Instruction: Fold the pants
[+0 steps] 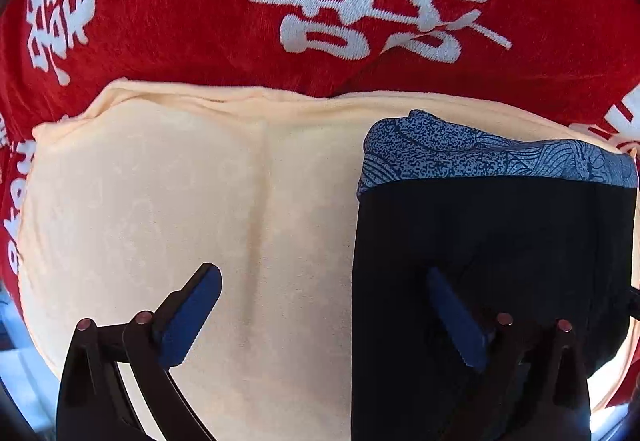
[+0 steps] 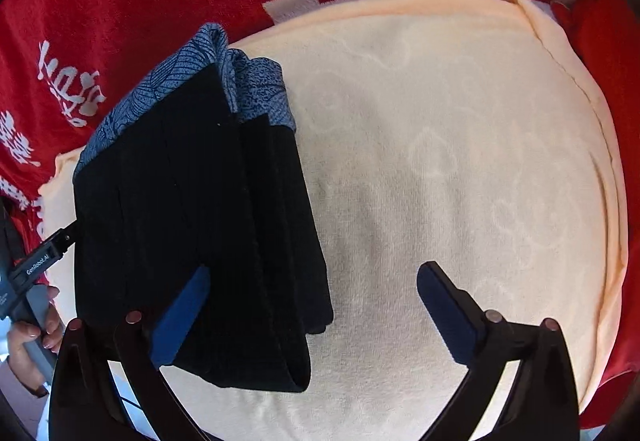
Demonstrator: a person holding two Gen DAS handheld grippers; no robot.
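Pants (image 2: 192, 209) are folded into a compact black stack with a blue patterned band at the far end, lying on the cream towel (image 2: 440, 161), toward its left side in the right wrist view. Towel sits on a red blanket (image 1: 180, 1) with white lettering.

My left gripper (image 1: 324, 313) points almost straight down, jaws released wide, nothing clamped. Its left finger (image 1: 192, 317) hangs over bare towel, its right one over the black cloth; I can't tell if that pad touches the fabric.

My right gripper (image 2: 316, 313) is the same story: jaws spread wide, grasping nothing. Left finger (image 2: 180, 321) is over the near edge of the stack, right finger (image 2: 448, 313) over bare towel (contact with cloth not clear here either).

In the right wrist view the left gripper's body pokes in at the stack's left edge, with the person's hand (image 2: 28, 337) on its handle.

Towel's far right corner is flipped up a bit.
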